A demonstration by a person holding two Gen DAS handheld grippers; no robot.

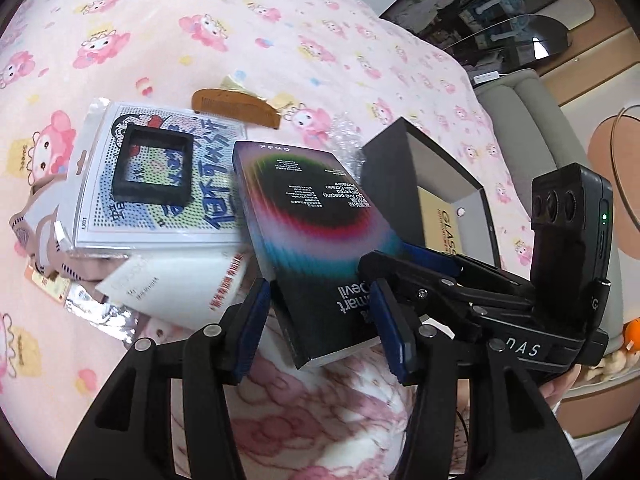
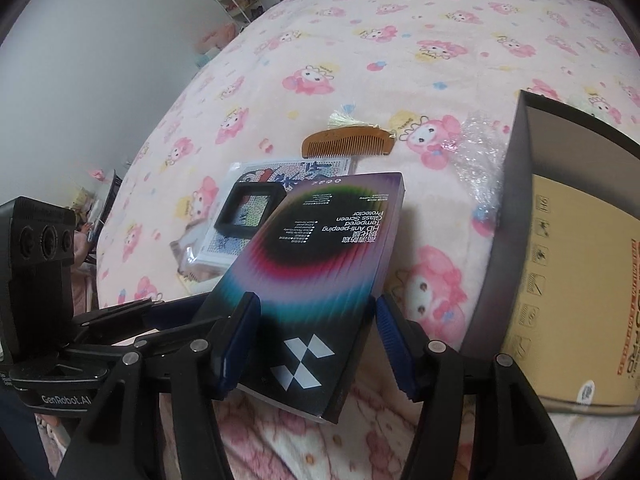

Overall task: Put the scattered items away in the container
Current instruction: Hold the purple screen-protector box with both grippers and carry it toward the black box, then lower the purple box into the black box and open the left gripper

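Screen protector box [image 1: 312,220] [image 2: 320,248]: dark, rainbow ring print, tilted with its near end raised off the bedding.

Right gripper [image 2: 316,300]: jaws fairly wide, blue pads set against both long edges of the box, so it is clamped.

Left gripper [image 1: 318,286]: jaws part open with the same box between the fingers; whether its pads press on it cannot be told. Each gripper shows in the other's view at the box's side.

Container [image 1: 400,160] [image 2: 520,200]: black open carton with a tan box inside, just right of the grippers, with bubble wrap [image 2: 480,152] against it.

Left of the box: bead-kit packet [image 1: 160,200] with a black square frame [image 1: 154,164] [image 2: 250,216] on it; a wooden comb [image 1: 236,110] [image 2: 352,142] lies beyond.

Surface: pink cartoon-print bedspread [image 1: 240,20] [image 2: 400,40]. White wall [image 2: 80,60] to the left.
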